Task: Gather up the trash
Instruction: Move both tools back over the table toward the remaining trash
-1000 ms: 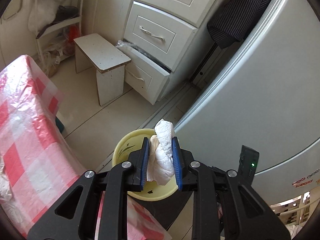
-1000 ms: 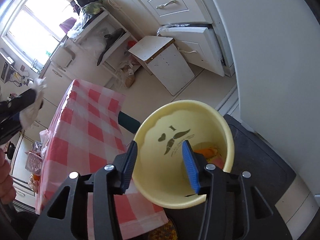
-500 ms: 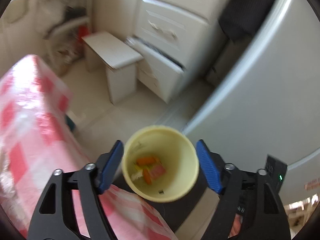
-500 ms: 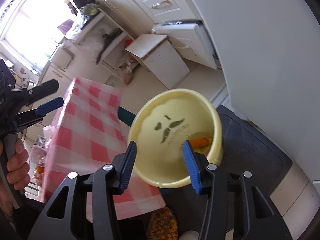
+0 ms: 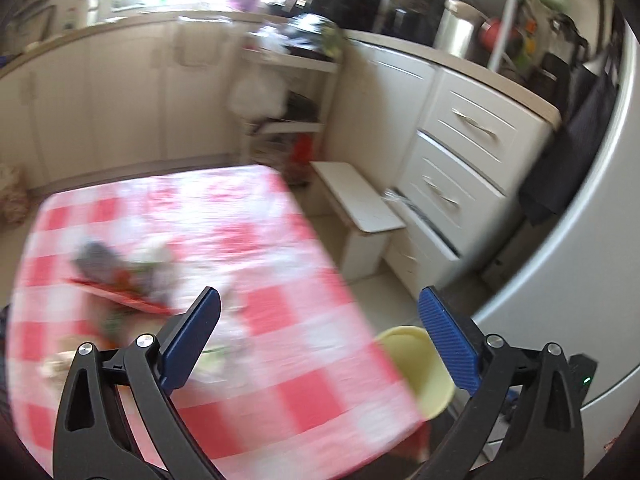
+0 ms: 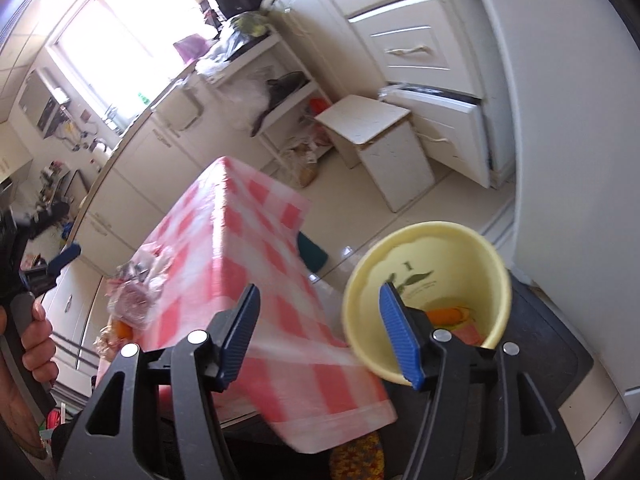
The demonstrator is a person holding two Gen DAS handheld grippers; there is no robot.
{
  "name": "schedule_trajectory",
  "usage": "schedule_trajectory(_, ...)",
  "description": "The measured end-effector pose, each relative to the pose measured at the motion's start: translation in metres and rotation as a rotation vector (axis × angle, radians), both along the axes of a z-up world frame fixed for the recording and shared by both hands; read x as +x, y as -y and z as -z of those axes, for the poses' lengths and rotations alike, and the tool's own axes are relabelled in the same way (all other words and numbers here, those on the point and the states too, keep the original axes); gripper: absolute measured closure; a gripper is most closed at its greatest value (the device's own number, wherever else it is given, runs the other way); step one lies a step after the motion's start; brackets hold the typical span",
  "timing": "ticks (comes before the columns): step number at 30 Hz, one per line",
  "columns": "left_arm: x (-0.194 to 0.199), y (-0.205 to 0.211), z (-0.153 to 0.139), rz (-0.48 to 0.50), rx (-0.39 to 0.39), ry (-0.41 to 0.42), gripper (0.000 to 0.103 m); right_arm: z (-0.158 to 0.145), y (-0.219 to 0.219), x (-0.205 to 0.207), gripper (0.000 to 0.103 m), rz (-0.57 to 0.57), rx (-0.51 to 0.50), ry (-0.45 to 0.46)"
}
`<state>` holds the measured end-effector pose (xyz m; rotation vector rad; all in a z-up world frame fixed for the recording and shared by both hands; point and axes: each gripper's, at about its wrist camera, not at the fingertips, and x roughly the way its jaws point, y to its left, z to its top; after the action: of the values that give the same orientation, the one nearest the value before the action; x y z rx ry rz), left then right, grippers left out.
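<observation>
1. Clutter [image 5: 120,280], blurred, on the red-checked surface [image 5: 256,248], left of centre
2. Left hand-held gripper [image 5: 320,332] over the surface edge, jaws just opened to full width, nothing between them
3. Right hand-held gripper [image 6: 320,332], jaws just widened, apart and empty
4. Yellow bin [image 6: 436,264] beside the surface, orange scraps [image 6: 444,314] inside

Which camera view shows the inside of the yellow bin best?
The right wrist view. There the yellow bin faces the camera, so its inner wall and the orange trash at the bottom show. The left wrist view shows only part of it, blurred, behind the table corner and one finger.
</observation>
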<state>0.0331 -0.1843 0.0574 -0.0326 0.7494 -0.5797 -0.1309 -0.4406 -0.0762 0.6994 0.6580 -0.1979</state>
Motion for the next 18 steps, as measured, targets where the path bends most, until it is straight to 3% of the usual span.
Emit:
schedule_trajectory(10,0.021,-0.149,0.012,-0.203,0.055,-0.034,0.007,-0.069,-0.076,0.036,0.039,-0.152,-0.065,0.114)
schedule_trajectory(18,0.027,-0.211,0.031,-0.291,0.03,-0.085,0.007,-0.108,-0.14,0.063,0.038,-0.286,-0.107,0.193)
